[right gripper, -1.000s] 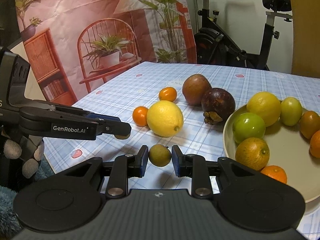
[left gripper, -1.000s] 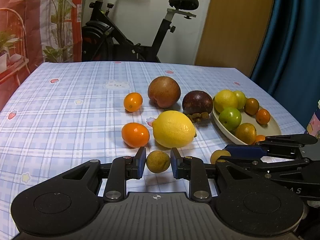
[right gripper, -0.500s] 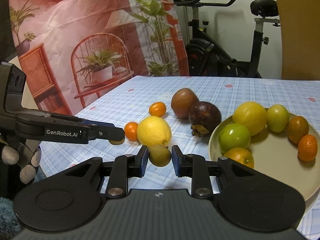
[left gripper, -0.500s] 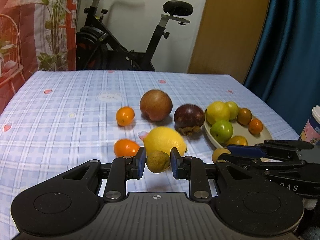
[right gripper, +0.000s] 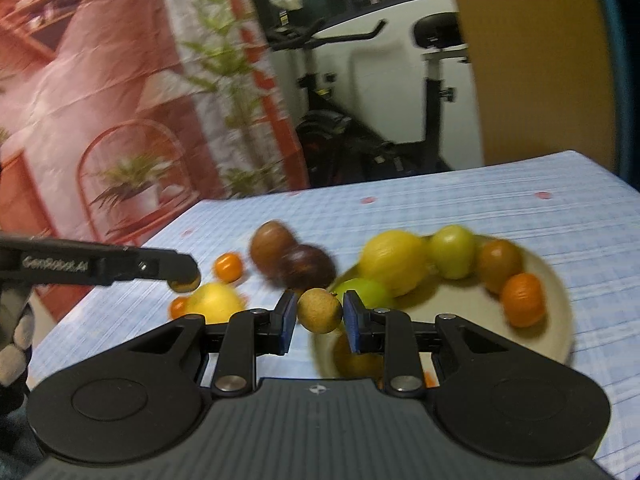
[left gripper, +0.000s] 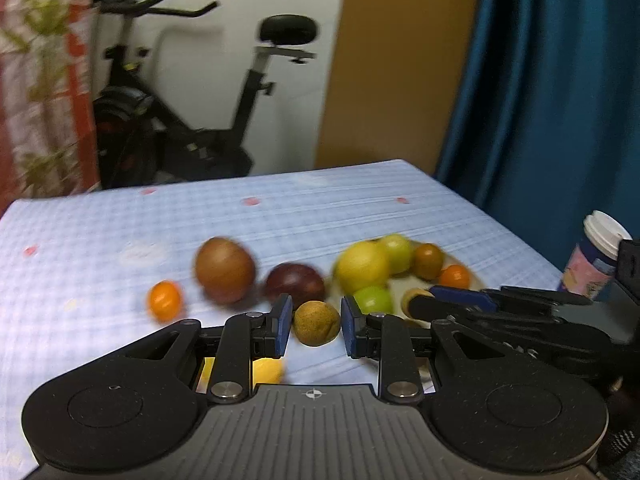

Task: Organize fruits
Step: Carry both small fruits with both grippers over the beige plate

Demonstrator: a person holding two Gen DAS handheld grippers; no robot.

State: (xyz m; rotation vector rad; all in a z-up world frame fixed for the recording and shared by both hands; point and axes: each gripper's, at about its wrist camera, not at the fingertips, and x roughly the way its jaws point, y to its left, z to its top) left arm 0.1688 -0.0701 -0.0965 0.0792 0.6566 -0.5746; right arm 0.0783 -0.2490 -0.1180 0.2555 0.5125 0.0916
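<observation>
Both grippers have risen and swung toward the plate [right gripper: 556, 344] since 1 second ago, each carrying its fruit clear of the tablecloth [left gripper: 100, 248]; the lemon [right gripper: 216, 304] that stood ahead of the left gripper [left gripper: 316, 322] now sits low, mostly behind its body.

Only the left view shows the blue curtain [left gripper: 540, 92] and the lidded paper cup [left gripper: 596, 256] at the table's right edge. Only the right view shows the pink printed backdrop [right gripper: 100, 92] with its drawn chair and potted plant, and the whole plate holding 5 fruits. The exercise bike [left gripper: 180, 112] stands behind the table in both views.

On the cloth lie a brown fruit [left gripper: 225, 270], a dark purple fruit [left gripper: 296, 284] and a small orange one [left gripper: 165, 300].

Left gripper pinches a small brownish round fruit [left gripper: 316, 322] between its blue pads. The right gripper [right gripper: 320, 310] pinches a small tan round fruit [right gripper: 320, 310] above the plate's near rim.

The left gripper's arm reads "GenRobot.AI", blurred.
</observation>
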